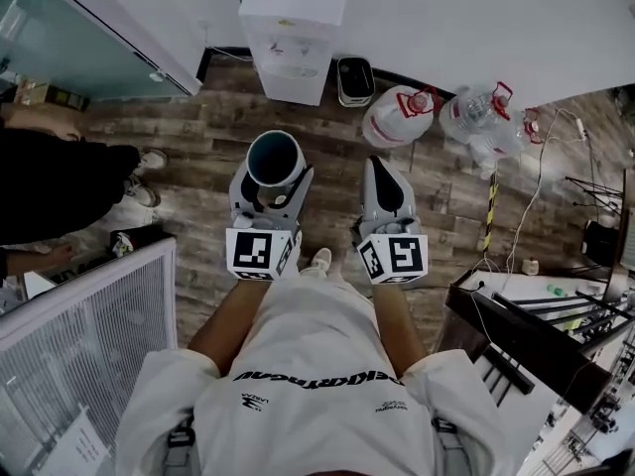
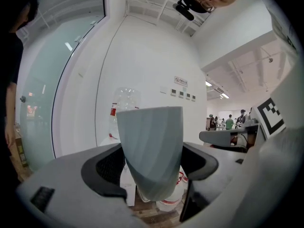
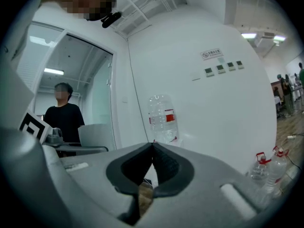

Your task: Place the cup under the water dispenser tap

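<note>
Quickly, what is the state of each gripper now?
Left gripper: closed on the cup.
Right gripper: closed, holding nothing.

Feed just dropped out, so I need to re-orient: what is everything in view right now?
cup: one, grey-blue, opening up, between the left gripper's jaws
water dispenser: one, white, against the wall ahead
water jugs: two, clear with red caps, on the floor right of the water dispenser
bystander: one, in black, at the left
floor: wood planks, brown
left gripper: grey, closed on the cup
right gripper: grey, jaws together, empty
</note>
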`<state>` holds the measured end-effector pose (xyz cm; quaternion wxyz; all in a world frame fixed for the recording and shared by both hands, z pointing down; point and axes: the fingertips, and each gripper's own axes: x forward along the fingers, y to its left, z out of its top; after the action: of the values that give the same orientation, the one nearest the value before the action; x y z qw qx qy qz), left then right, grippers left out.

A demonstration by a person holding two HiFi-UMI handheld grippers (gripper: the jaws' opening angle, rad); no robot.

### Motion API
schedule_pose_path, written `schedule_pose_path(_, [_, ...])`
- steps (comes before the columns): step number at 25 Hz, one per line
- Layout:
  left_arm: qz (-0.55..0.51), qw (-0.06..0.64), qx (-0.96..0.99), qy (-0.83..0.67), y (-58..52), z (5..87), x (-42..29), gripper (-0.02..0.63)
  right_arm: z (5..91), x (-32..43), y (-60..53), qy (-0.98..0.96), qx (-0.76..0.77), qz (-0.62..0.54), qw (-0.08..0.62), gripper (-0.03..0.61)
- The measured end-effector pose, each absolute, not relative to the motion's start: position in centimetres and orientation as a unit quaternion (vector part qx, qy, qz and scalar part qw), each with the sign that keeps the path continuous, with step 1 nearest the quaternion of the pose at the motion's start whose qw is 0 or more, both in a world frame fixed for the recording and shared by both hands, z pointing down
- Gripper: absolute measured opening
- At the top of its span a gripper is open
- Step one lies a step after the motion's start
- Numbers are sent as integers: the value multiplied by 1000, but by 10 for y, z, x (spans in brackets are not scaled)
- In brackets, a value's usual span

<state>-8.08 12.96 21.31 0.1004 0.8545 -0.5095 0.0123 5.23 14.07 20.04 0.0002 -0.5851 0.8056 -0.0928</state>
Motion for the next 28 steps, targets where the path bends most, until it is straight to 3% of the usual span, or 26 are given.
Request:
schedule_pose_path(14, [27, 126, 869, -478, 10, 258, -95, 347, 228, 36, 27, 784, -613, -93, -17, -5])
schedule_pose_path(28, [41, 127, 851, -509, -64, 338, -68, 347, 310, 58, -53, 793, -596, -122, -18, -5])
